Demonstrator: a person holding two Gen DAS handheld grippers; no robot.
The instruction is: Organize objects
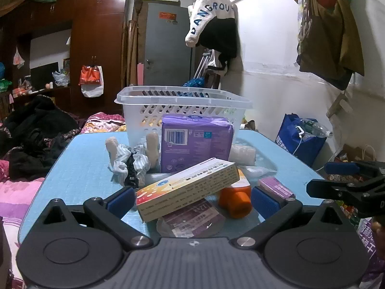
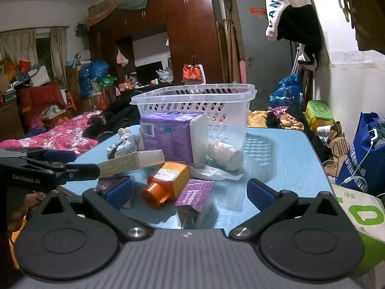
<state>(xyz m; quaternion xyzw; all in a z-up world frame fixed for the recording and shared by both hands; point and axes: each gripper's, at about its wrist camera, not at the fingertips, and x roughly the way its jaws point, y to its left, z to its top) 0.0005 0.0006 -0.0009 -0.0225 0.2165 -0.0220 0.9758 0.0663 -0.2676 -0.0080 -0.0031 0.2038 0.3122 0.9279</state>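
- Your left tool [image 1: 192,201], jaws spread wide and empty, faces the long box [image 1: 187,187]; its long axis runs crosswise, resting atop the desk [image 1: 79,168] clutter.
- Your right tool [image 2: 190,192], equally wide and empty, is nearer the orange bottle [image 2: 166,180]; the basket [image 2: 199,106] stands behind.

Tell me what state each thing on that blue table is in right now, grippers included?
White basket: upright, looks empty.
Purple pack: standing against the basket.
Long box: tilted, propped on the pile.
Orange bottle: lying down, capped.
Small purple box: lying flat.
White roll: on its side.
Left gripper: open, holding nothing.
Right gripper: open, holding nothing.
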